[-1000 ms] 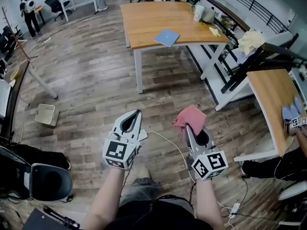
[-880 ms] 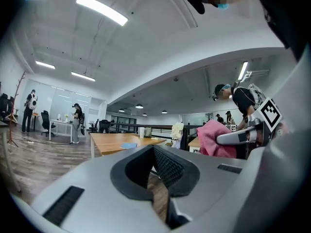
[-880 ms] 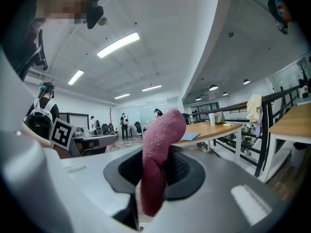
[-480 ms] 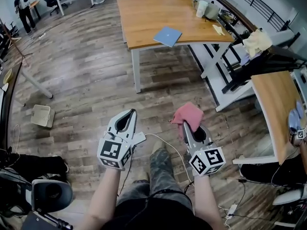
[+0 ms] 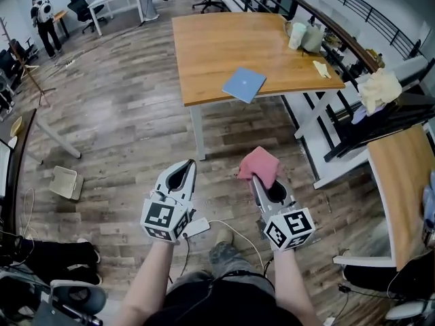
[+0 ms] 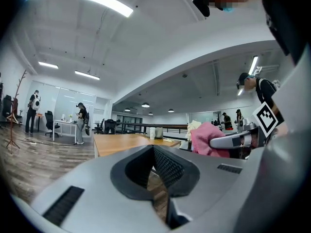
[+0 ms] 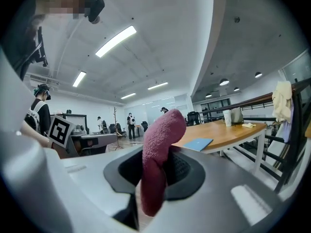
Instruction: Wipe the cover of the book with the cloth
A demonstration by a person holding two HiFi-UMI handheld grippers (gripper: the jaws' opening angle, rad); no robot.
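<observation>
The person is walking toward the wooden tabletop (image 5: 224, 46), which is now appearing nearer in the head view than a second ago. The blue book (image 5: 244, 84) is lying closed by the tabletop's near edge, right of the middle. The right hand-held gripper (image 5: 256, 180) is grasping the pink cloth (image 5: 260, 164), which is sticking up between its jaws. The left hand-held gripper (image 5: 192, 164) is clenched on nothing, its jaws together. Both are hanging over the floor, well apart from the book. I am judging that the approach is only partly done and the wiping is not yet beginning.
</observation>
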